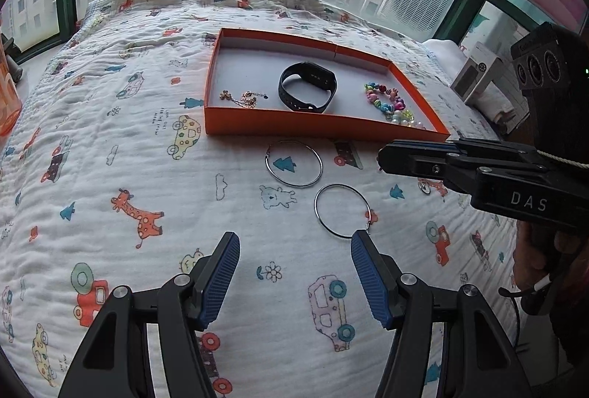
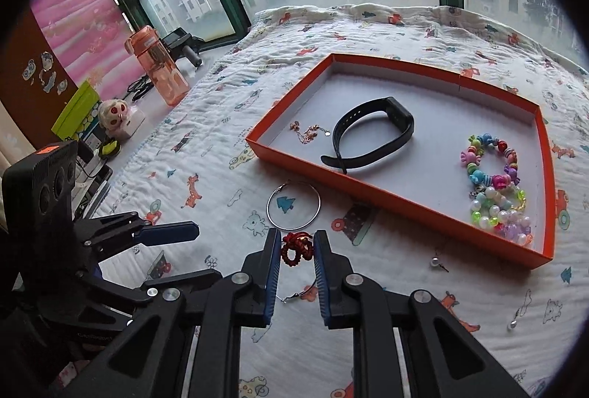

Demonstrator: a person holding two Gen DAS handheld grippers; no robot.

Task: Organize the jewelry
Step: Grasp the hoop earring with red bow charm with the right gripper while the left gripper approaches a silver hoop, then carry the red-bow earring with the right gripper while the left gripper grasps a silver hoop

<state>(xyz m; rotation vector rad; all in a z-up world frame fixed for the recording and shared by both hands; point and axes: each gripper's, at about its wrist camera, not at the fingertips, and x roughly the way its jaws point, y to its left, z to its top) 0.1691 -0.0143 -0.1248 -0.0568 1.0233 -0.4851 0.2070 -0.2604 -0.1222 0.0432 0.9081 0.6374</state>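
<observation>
An orange tray on the quilt holds a black watch band, a gold chain and colourful bead bracelets. Two silver hoop earrings lie in front of it; one hoop shows in the right wrist view. My left gripper is open and empty above the quilt, near the closer hoop. My right gripper is shut on a red beaded bracelet, held above the quilt.
Small pearl earrings lie on the quilt to the right. An orange water bottle, a small skull toy and boxes stand on the sill at the left. Windows run behind the bed.
</observation>
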